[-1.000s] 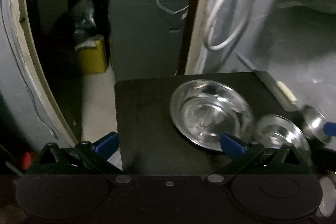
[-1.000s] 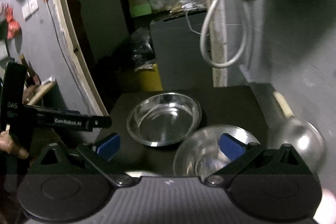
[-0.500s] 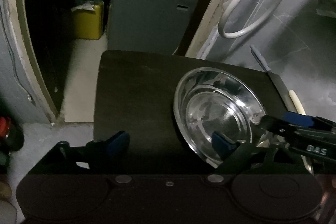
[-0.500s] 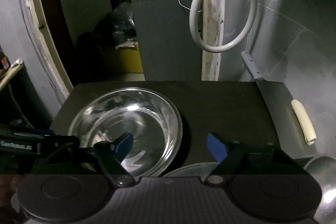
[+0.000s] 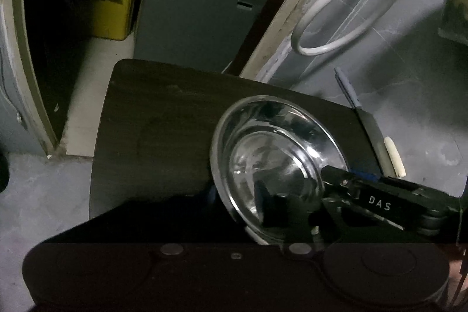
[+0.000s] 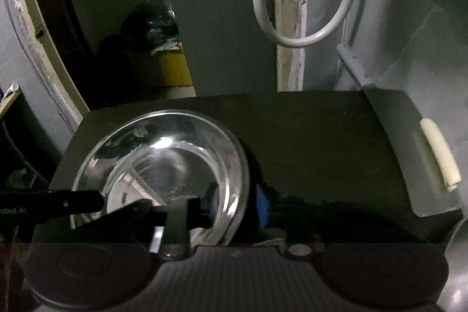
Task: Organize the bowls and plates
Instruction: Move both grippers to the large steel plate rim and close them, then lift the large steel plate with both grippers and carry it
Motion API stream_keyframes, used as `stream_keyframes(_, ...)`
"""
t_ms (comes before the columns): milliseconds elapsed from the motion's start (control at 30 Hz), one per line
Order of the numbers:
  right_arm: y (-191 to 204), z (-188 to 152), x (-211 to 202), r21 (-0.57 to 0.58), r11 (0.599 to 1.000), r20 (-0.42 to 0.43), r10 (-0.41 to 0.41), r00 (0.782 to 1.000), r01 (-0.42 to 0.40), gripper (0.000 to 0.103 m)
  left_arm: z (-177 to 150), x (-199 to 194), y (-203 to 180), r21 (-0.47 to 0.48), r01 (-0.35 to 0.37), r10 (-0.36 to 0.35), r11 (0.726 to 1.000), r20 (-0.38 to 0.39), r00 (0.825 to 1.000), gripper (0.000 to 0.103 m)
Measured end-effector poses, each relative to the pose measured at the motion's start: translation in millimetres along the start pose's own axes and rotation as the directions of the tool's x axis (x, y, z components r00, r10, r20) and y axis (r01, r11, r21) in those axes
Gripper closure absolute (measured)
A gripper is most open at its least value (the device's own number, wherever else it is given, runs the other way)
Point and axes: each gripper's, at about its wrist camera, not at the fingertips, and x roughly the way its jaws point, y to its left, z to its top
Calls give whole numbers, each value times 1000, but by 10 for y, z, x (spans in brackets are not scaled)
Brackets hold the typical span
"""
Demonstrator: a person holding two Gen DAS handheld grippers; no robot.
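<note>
On the dark matte tabletop (image 5: 152, 130), left wrist view, I've got the shiny steel bowl (image 5: 278, 163) sitting at about 4 o'clock: round, smooth, mirror-like inside, thin rolled rim. My left gripper (image 5: 234, 195) straddles its near-left rim, one black finger (image 5: 270, 209) inside the bowl and the other outside in deep shadow, so the jaws look closed down around the rim, though whether they really pinch it I can't tell. The right gripper's black arm pokes in from 3 o'clock over the bowl's right edge. A grey flat blade with a cream handle (image 5: 395, 157) lies at the table's right edge, and a white hose (image 5: 336, 28) loops on the grey wall at 1 o'clock.

Right wrist view: same bowl (image 6: 163, 165) now at 8 o'clock on the table (image 6: 316, 142). My right gripper (image 6: 234, 203) has its blue-padded fingers (image 6: 262, 208) either side of the bowl's near-right rim, narrowly apart; actual grip isn't clear. A yellow box (image 6: 172, 69) sits at 11 o'clock behind it.
</note>
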Motion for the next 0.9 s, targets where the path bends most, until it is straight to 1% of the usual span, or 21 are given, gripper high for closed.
stream_keyframes(67, -17, 7, 28, 12, 1000, -7, 2, 1000, -2, 78, 11, 8, 19, -4, 0, 0, 1000, -2, 1000, 84)
stream_keyframes(133, -30, -8, 8, 26, 1000, -6, 5, 1000, -5, 87, 11, 0, 49, -10, 4, -4, 1000, 0, 1000, 87)
stream_keyframes(167, -46, -11, -1, 37, 999, -6, 12, 1000, -12, 87, 5, -4, 63, -14, 5, -5, 1000, 2, 1000, 89)
stream_keyframes(233, -69, -28, -29, 54, 998, -2, 33, 999, -33, 89, -6, -22, 71, -11, 8, -8, 1000, 9, 1000, 89)
stream_keyframes(333, -49, -51, -138, 45, 998, 26, 49, 998, -51, 90, -15, -110, 46, 20, 6, -6, 1000, 37, 999, 88)
stream_keyframes(500, 16, -79, -523, 30, 996, 106, 79, 991, -83, 90, -27, -415, -51, 117, 26, -36, 993, 87, 996, 88)
stream_keyframes(633, 105, -176, -922, 9, 995, 157, 98, 983, -100, 89, -127, -741, -134, 181, 41, -61, 983, 107, 992, 87)
stream_keyframes(733, 178, -300, -1202, -8, 995, 173, 101, 980, -101, 89, -254, -934, -192, 218, 45, -67, 975, 95, 993, 87)
stream_keyframes(900, 289, -539, -1551, -17, 997, 154, 79, 985, -77, 89, -528, -1157, -282, 266, 44, -60, 963, 53, 997, 86)
